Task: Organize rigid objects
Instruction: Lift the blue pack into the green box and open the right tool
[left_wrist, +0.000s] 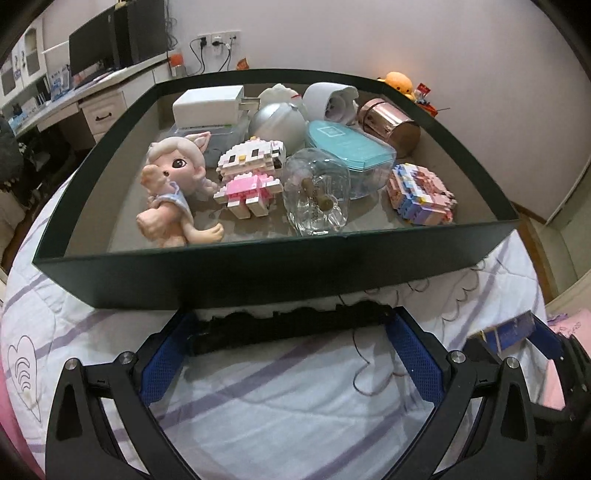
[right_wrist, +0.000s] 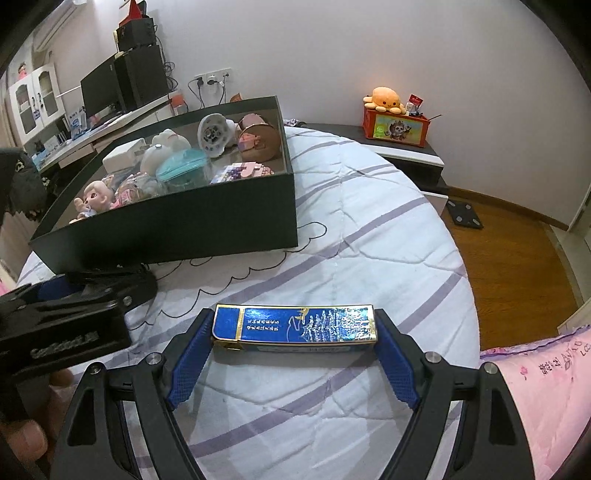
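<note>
Blue box (right_wrist: 295, 326) sits clamped endwise between the right gripper (right_wrist: 295, 332) pads, held above the striped quilt (right_wrist: 369, 221). Left gripper (left_wrist: 291, 334) holds a long black rigid piece (left_wrist: 291, 326) across its pads, jaws spread wide to span it, right at the near wall of the dark green tray (left_wrist: 258, 273). Tray already packed: doll (left_wrist: 173, 188), block cat (left_wrist: 251, 177), glass bottle (left_wrist: 317, 192), teal-lid container (left_wrist: 351, 144), pink block figure (left_wrist: 419, 192), rose-gold tin (left_wrist: 391, 125), white items at the back. Risk: both loads are long, and the free floor looks limited to the near strip and the left side beside the doll; dropping in flat could knock the bottle or topple the block cat. Near wall is tall, so a low approach would likely catch the rim and shove the tray on the soft bedding. Grippers are close together, so they could clash. Open room lies to the right on the quilt; bed edge drops to wooden floor (right_wrist: 517, 258) beyond.
</note>
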